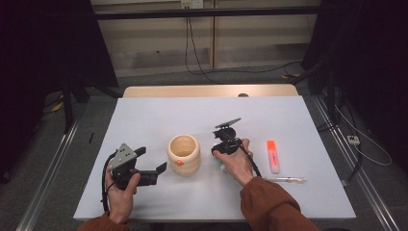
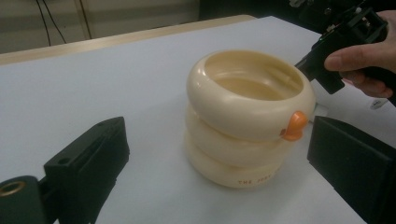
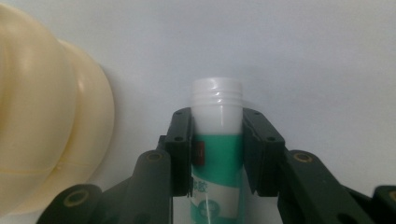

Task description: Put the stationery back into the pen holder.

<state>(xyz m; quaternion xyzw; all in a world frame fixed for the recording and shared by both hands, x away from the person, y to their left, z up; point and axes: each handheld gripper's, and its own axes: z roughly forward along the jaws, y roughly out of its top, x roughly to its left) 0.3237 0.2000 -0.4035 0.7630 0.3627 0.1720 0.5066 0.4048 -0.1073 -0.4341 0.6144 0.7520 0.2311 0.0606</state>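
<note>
Gripping the glue stick (image 3: 217,140) with my right gripper (image 3: 217,154), jaws closed on its green body just below the white cap, I found it light, stiff and smooth, lying right of the cream holder (image 1: 183,154). My left gripper (image 1: 149,167) was open, empty.

Most of the glue tube (image 3: 217,154) is cut off by the bottom edge of the right gripper view, and its label print is too blurry to be read. In the high view it's nearly buried under the right hand (image 1: 235,161). The small lettering low on the cream pot (image 2: 252,183) can't really be made out either.
</note>
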